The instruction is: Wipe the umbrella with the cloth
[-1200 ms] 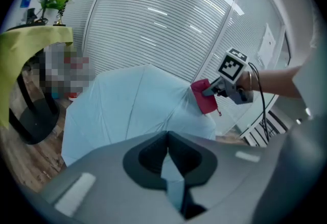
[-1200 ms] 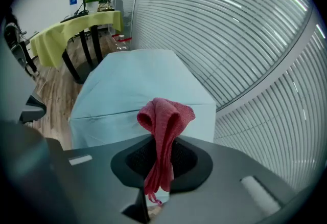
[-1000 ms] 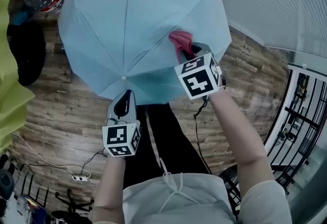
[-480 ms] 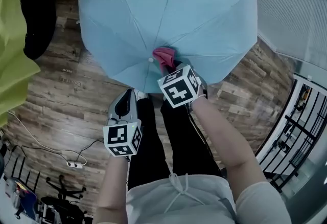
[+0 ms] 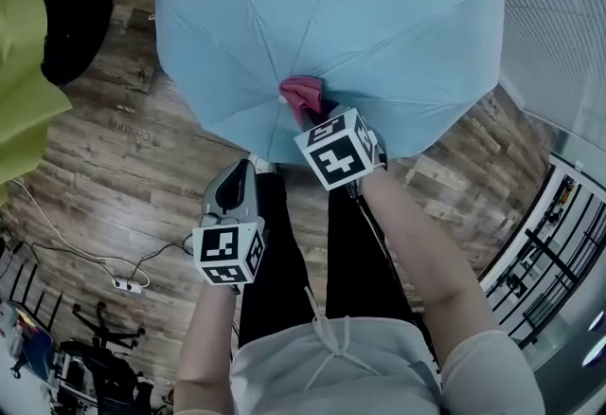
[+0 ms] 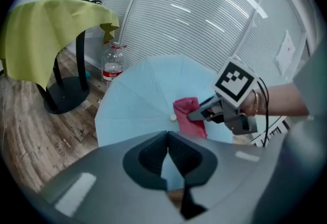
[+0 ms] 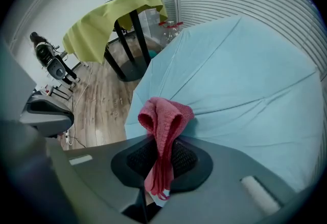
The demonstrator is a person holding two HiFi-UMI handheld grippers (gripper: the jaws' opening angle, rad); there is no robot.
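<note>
The right gripper (image 7: pixel 162 152) grips the pink cloth (image 7: pixel 164 115), which rests against the light-blue umbrella (image 7: pixel 245 80) just ahead of its jaws. The left gripper (image 6: pixel 167 138) is clenched on nothing, so the unheld umbrella could roll away under wiping pressure.

The right gripper (image 5: pixel 318 112) has carried the cloth (image 5: pixel 301 91) across the umbrella (image 5: pixel 388 15) from a right-hand panel in to the centre. The cloth now sits just beside the tip (image 5: pixel 281 99), against the fabric.
</note>
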